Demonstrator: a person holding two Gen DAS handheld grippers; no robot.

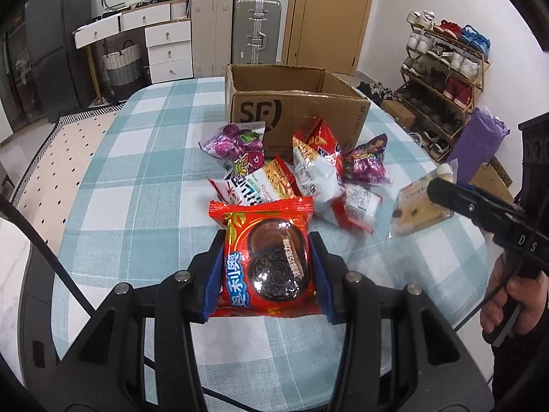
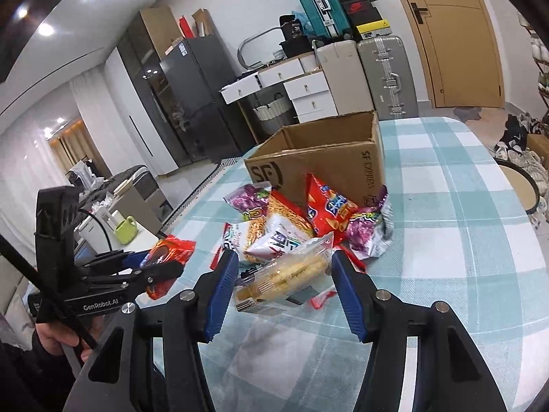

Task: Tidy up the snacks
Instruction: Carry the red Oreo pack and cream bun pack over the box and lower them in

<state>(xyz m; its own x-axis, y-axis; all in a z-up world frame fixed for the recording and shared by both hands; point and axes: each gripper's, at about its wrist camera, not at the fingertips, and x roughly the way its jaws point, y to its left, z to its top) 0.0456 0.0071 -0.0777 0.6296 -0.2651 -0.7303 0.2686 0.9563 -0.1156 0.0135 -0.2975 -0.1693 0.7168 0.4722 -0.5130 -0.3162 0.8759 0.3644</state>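
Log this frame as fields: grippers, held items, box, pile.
left gripper: shut on red cookie packet
right gripper: shut on clear cake packet, lifted off the tablecloth
cardboard box: open, no snacks visible inside
snack pile: loose packets on checked tablecloth, in front of box

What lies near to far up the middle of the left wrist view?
Left gripper clamped on the red cookie pack → noodle snack bag → purple candy bag → open cardboard box → silver suitcase.
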